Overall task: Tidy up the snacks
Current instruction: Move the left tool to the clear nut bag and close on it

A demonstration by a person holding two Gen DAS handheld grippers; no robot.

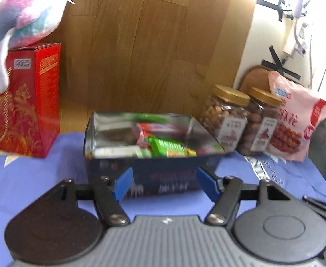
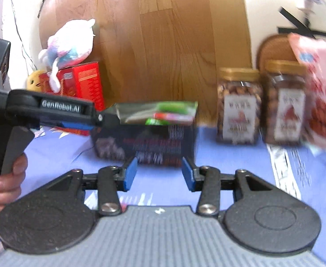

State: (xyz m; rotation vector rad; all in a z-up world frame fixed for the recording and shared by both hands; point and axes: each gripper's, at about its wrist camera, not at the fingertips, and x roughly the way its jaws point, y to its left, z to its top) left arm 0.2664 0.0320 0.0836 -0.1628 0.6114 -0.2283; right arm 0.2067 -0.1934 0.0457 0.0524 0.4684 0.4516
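Left gripper (image 1: pixel 165 183): black linkage arms, blue flat pads; jaws stand apart, nothing between the pads; it hangs just in front of the tin's near wall.
Right gripper (image 2: pixel 159 173): same build; jaws apart, empty, facing the tin's printed side.
Hand (image 2: pixel 6 178): at the left edge of the right wrist view, wrapped round the left tool's grey handle.
Cloth (image 1: pixel 40 178): blue-violet fabric with pale star shapes, covers the surface under everything.
Tin (image 1: pixel 154 173): rectangular, dark printed outside, shiny mirror-like inside walls, lid off; sits mid-cloth.
Snacks (image 1: pixel 163 146): small wrapped packets, green, red and white, lying loose inside the tin; blurred, print unreadable.
Jars (image 1: pixel 227 115): two clear plastic jars, gold screw lids, nuts inside; side by side right of the tin.
Pink bag (image 1: pixel 296 122): soft plastic pouch, leans against the right jar.
Red box (image 1: pixel 29 102): glossy card with gold pattern, left of the tin.
Plush toy (image 1: pixel 27 15): fuzzy pink-and-blue, rests on top of the red box.
Wood panel (image 1: pixel 140 44): grained boards, backs the scene.
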